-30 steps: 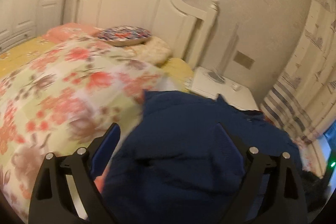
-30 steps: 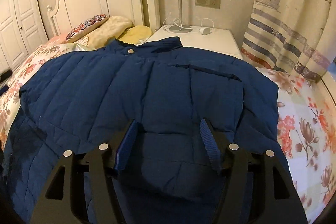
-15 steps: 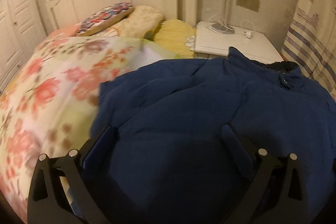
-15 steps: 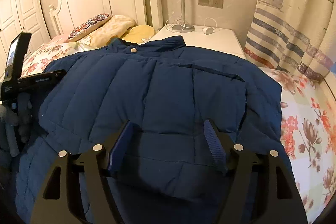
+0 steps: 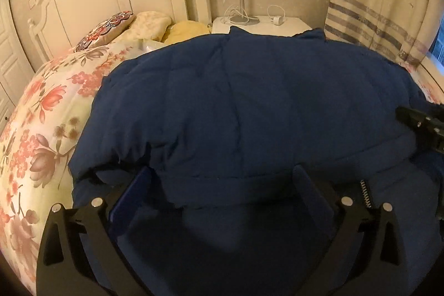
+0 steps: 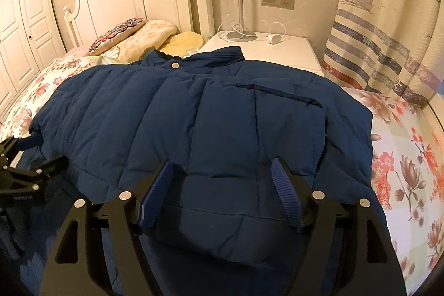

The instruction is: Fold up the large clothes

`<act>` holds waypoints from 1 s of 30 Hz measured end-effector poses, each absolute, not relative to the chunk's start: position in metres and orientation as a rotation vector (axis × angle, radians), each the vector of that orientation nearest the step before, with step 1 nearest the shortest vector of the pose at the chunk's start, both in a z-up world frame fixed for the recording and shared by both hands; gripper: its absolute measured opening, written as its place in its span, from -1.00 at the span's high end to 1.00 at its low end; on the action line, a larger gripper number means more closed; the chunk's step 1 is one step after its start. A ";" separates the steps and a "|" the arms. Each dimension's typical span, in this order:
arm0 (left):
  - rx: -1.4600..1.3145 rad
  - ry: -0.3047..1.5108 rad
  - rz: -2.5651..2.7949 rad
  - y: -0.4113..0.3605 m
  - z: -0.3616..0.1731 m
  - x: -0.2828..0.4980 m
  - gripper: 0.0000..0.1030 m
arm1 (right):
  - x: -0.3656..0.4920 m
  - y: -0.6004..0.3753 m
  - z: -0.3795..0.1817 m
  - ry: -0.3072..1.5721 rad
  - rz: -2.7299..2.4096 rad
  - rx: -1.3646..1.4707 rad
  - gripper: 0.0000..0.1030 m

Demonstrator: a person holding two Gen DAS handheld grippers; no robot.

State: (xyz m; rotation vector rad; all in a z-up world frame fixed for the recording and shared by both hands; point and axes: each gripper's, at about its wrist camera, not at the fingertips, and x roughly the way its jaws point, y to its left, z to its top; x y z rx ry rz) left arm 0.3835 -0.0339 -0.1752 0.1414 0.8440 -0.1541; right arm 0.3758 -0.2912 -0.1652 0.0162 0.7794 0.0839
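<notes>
Lying across the flowered bedspread (image 5: 47,113), the navy padded jacket (image 6: 211,113) has its collar at twelve o'clock toward the nightstand (image 6: 277,49) and its hem toward the two tools. The left hand-held gripper (image 5: 222,196), at seven o'clock of the jacket, has its jaws wide apart with the folded-over left side bulging between them, nothing pinched. At five o'clock the right hand-held gripper (image 6: 222,190) is equally wide, straddling the hem without closing on it. One side looks turned in over the body already, so I'd guess the fold is about half done; the right side and the final bottom-to-collar fold seem left.
</notes>
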 end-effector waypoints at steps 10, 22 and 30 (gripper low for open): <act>0.152 0.759 -0.181 -0.019 -0.146 0.295 -0.95 | 0.301 -0.272 -0.142 0.784 0.217 0.077 -0.68; 0.181 0.859 -0.159 -0.002 -0.165 0.260 -0.95 | 0.251 -0.236 -0.162 0.932 0.221 -0.115 -0.72; 0.282 0.859 -0.105 0.008 -0.172 0.211 -0.95 | 0.193 -0.241 -0.174 0.970 0.221 -0.120 -0.73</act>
